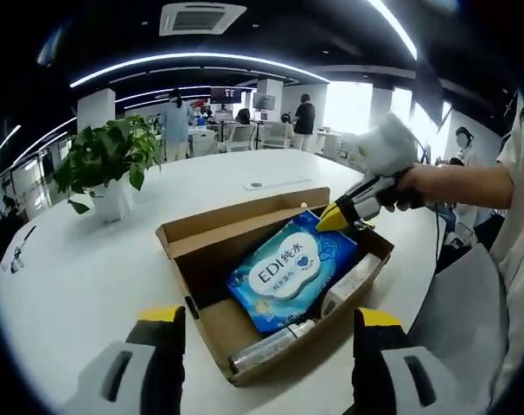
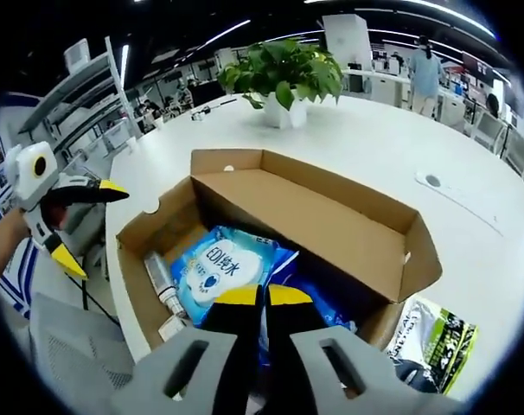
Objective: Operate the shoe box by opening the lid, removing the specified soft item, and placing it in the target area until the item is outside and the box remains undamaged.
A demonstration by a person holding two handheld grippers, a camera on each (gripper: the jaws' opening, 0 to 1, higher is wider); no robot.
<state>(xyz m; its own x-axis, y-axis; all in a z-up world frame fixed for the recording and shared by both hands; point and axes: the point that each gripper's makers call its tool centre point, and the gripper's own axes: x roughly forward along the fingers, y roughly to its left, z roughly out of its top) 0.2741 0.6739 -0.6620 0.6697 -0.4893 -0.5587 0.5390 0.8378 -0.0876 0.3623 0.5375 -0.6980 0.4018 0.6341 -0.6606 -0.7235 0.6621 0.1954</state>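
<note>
Fingers of right gripper [image 2: 263,298] pinch blue wipes pack [image 1: 290,269] inside open shoe box [image 1: 212,226]; left gripper [image 1: 271,316] fingers wide.

An open-plan office: long ceiling light strips [image 1: 193,62], desks with monitors [image 1: 226,95], people standing among them, and a potted plant [image 1: 106,164] on a white table [image 1: 63,277].
</note>
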